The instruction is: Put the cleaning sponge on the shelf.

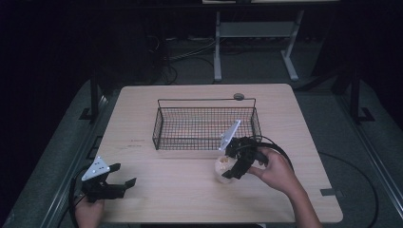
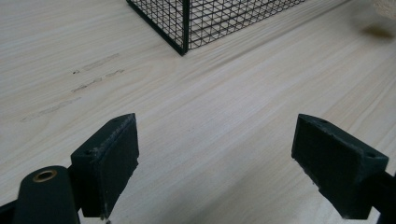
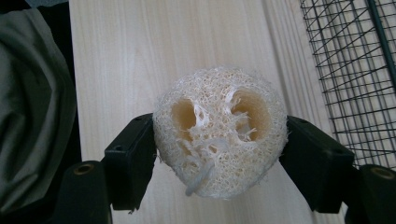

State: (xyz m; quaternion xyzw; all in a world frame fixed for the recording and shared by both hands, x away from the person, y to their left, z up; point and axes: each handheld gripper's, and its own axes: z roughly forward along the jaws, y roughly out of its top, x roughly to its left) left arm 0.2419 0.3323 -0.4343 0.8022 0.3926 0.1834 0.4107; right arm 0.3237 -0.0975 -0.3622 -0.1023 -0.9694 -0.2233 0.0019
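A pale, fibrous loofah sponge [image 3: 219, 133] with two round holes sits squeezed between the two black jaws of my right gripper [image 3: 219, 158]. From above, that right gripper [image 1: 233, 166] holds the loofah [image 1: 221, 166] just in front of the black wire basket [image 1: 164, 124], near its right front corner. My left gripper [image 1: 124, 175] rests at the table's front left corner, jaws spread wide, and in the left gripper view the left gripper [image 2: 215, 163] has only bare wood between its pads.
The wire basket [image 2: 184, 28] stands mid-table, its mesh wall [image 3: 355, 70] close beside the loofah. A small round disc [image 1: 238, 96] lies behind the basket. Grey cloth [image 3: 32, 107] hangs past the table edge. Cables trail from both grippers.
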